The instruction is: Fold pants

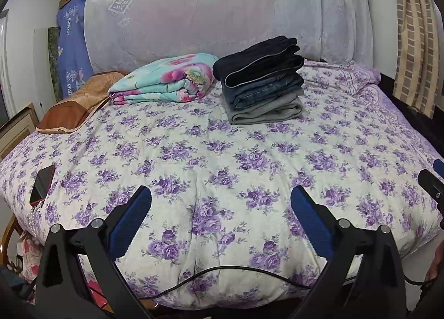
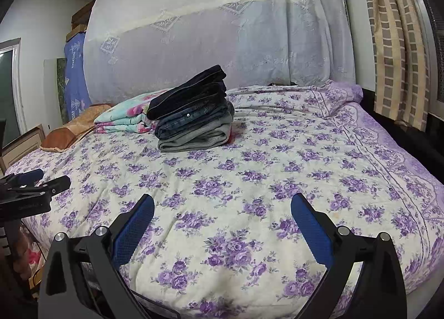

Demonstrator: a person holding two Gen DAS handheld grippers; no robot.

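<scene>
One stack of folded pants [image 1: 260,80] sits toward the far edge of the bed [image 1: 222,169], at least four pairs in it. Beside it lies one folded floral blanket [image 1: 163,80], then one brown pillow [image 1: 77,102] near the far left corner. One phone [image 1: 41,184] rests at the left edge. Two tongs are held over the near edge: left tongs [image 1: 220,199], right tongs [image 2: 222,203], both spread wide.

At the bottom of the frame the left tool [image 1: 220,194] has its blue-padded fingers [image 1: 130,221] spread wide apart, holding nothing, above the purple-flowered bed quilt [image 1: 222,169]. In the upper middle sits a stack of folded pants [image 1: 262,80], dark on top, grey at the bottom. Just left lies a folded floral blanket [image 1: 163,78]. A phone [image 1: 41,184] lies at the left edge. The right tool [image 1: 434,180] pokes in at the right edge.
</scene>
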